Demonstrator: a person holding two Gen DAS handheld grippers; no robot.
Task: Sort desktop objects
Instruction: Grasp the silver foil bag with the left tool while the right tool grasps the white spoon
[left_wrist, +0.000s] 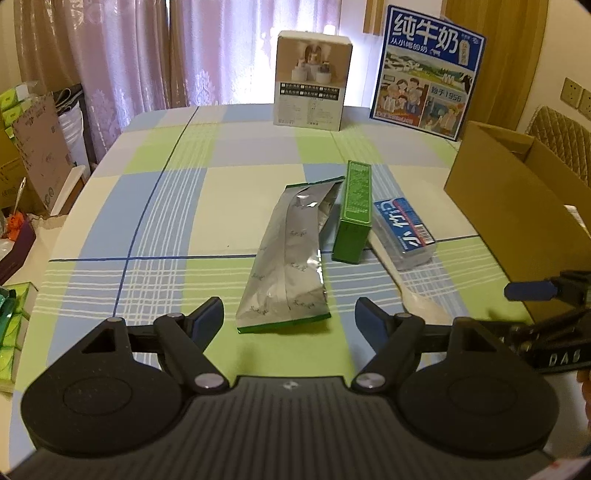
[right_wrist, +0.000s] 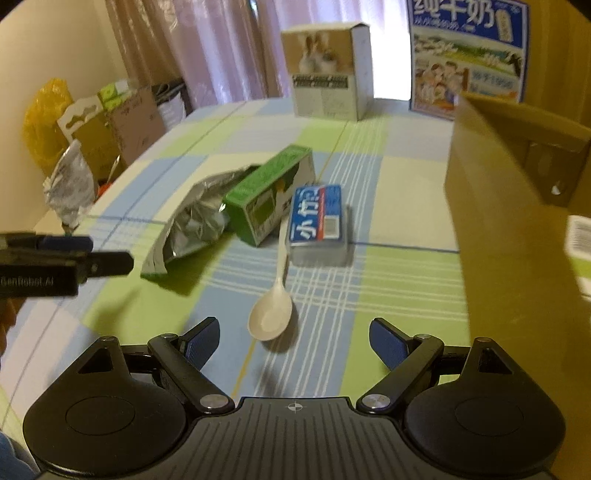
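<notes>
Both my tongs hang just above the worktop (left_wrist: 155, 206) with their fingers spread wide and nothing between them: my left tongs (left_wrist: 289, 320) face the near end of one silver foil pouch (left_wrist: 286, 258), my right tongs (right_wrist: 292, 338) face the bowl of one white spoon (right_wrist: 271, 314). Beyond the pouch, touching it, lies one green box (left_wrist: 352, 212), and beside that one blue packet (left_wrist: 404, 229) rests on the spoon's handle. To my right stands one open cardboard box (left_wrist: 517, 206). Farthest off stand one pale upright box (left_wrist: 312, 81) and one blue milk carton (left_wrist: 426, 70).
</notes>
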